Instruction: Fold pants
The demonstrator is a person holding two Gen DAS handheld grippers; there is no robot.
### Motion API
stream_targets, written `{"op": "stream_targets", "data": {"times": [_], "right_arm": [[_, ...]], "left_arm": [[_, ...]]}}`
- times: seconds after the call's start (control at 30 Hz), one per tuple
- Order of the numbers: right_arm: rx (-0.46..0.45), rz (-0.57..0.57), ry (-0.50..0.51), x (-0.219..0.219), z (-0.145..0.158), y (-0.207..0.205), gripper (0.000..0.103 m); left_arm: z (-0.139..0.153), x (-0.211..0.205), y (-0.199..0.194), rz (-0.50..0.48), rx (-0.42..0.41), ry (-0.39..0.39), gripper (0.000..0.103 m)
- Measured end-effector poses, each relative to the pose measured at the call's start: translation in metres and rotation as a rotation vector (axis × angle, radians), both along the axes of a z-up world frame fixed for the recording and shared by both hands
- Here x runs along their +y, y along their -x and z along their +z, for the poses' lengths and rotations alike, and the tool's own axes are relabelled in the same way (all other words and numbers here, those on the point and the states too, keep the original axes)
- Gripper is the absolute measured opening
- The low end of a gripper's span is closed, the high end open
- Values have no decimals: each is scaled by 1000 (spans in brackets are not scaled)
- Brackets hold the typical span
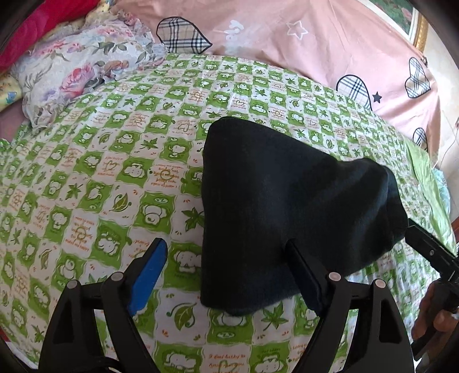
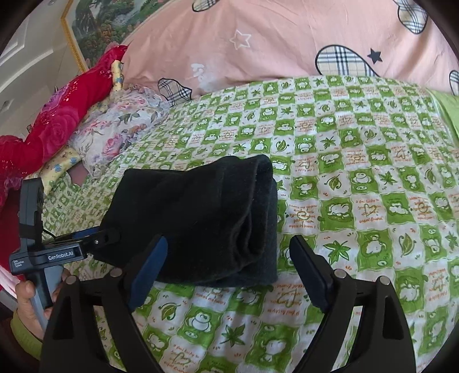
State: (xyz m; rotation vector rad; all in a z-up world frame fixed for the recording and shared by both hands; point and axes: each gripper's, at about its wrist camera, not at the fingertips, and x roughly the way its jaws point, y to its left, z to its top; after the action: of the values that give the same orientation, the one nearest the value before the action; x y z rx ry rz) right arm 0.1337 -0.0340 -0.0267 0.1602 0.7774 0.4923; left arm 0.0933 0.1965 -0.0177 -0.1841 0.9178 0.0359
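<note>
The dark navy pants (image 1: 287, 206) lie folded into a thick bundle on the green and white patterned bedspread (image 1: 100, 178). My left gripper (image 1: 226, 258) is open, its jaws astride the bundle's near left edge. The right gripper shows at the bundle's right end (image 1: 430, 252). In the right wrist view the pants (image 2: 200, 218) show stacked folded layers. My right gripper (image 2: 229, 252) is open around the bundle's near right corner. The left gripper (image 2: 94, 241) sits at the bundle's left edge.
A floral pillow (image 1: 83, 69) and a red blanket (image 2: 57, 123) lie at the far left of the bed. A pink quilt (image 1: 287, 37) with plaid hearts is heaped along the far side. A framed picture (image 2: 94, 25) hangs on the wall.
</note>
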Motion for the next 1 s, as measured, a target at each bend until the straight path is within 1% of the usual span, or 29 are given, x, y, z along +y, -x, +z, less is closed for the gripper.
{"op": "stream_targets", "data": {"times": [0.3,0.47,0.57,0.73,0.83,1.0], "right_arm": [[-25,21,53,7,-2,23,90],[-47,26,104,15,-4,33,92],[-59,25,120,18,-5,38,93],[-72,23,133,23,-7,45,94],[-75,24,145,26,-9,46,95],[-101,17,167,27,-8,48,95]], "left_arm": [[-1,-5,21,14,0,-32,84],[5,-12,35,27,-38,-98,85],[3,-17,40,17,-35,-134,85],[-1,-23,50,-2,-39,-145,85],[-4,-26,54,0,-42,-173,85],[-4,-25,55,-7,-47,-173,85]]}}
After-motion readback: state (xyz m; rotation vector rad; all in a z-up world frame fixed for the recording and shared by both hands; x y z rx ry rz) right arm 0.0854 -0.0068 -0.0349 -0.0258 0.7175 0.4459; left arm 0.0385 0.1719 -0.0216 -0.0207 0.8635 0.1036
